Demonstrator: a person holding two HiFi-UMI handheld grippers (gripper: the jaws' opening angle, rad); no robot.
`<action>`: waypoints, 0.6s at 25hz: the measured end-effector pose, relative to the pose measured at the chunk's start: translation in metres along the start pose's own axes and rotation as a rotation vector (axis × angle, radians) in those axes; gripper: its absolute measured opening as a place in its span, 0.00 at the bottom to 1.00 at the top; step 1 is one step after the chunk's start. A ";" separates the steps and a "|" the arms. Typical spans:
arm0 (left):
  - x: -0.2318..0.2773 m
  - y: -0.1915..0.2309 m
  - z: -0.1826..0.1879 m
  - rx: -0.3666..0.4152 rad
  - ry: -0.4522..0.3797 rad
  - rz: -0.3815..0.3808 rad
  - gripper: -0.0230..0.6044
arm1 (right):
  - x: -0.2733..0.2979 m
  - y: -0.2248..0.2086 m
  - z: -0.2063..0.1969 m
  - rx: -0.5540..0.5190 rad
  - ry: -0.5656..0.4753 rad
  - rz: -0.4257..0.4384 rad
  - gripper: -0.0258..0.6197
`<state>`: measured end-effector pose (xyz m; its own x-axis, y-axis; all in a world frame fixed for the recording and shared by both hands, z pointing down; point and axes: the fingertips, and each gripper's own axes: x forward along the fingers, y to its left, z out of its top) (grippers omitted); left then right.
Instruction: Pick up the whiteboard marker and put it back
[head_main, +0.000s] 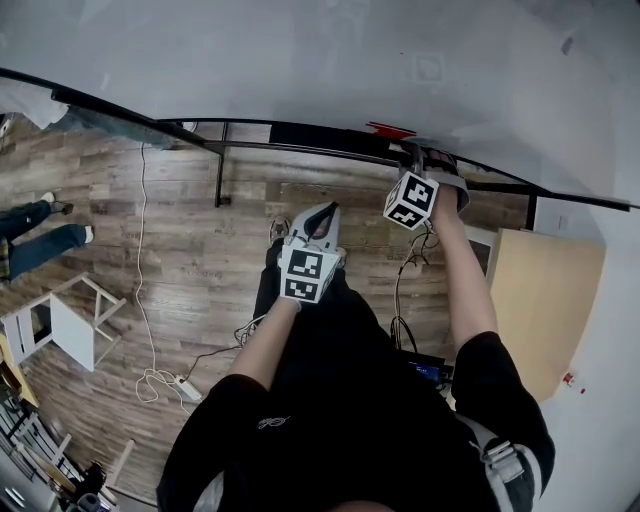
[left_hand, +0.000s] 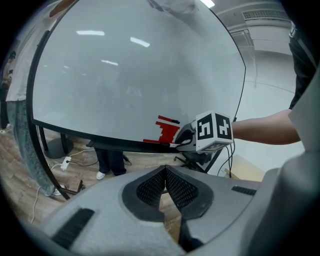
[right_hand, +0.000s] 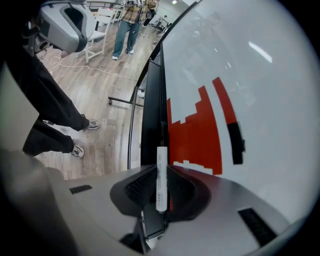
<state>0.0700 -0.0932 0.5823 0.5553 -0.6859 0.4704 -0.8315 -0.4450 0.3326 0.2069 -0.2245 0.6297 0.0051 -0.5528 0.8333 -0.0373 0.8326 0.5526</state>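
A large whiteboard (right_hand: 270, 70) is standing over wood-plank floor (head_main: 180, 230), bearing a stepped red drawing (right_hand: 200, 130). A dark tray (right_hand: 151, 100) is running along the whiteboard's lower edge. The right gripper (right_hand: 161, 169) is clamping its fingers on a slim white whiteboard marker (right_hand: 161, 185) just above that tray; its faint print is probably too small to read. The left gripper (left_hand: 165, 171), back from the whiteboard, is holding its fingers together, empty.

The whiteboard marker (right_hand: 161, 182) sits in the right gripper (right_hand: 160, 169) jaws, over the tray (right_hand: 150, 115).
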 end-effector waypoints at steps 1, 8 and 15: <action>0.000 0.000 -0.001 0.001 0.001 -0.003 0.04 | -0.003 -0.001 0.001 0.005 -0.003 -0.007 0.12; -0.004 0.004 0.012 0.020 -0.008 -0.040 0.04 | -0.030 -0.004 0.013 0.079 -0.041 -0.059 0.12; -0.007 0.014 0.030 0.052 -0.021 -0.090 0.04 | -0.068 -0.016 0.034 0.251 -0.115 -0.142 0.12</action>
<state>0.0540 -0.1123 0.5591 0.6277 -0.6535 0.4231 -0.7784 -0.5343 0.3296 0.1728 -0.2019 0.5635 -0.0842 -0.6754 0.7326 -0.2905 0.7199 0.6304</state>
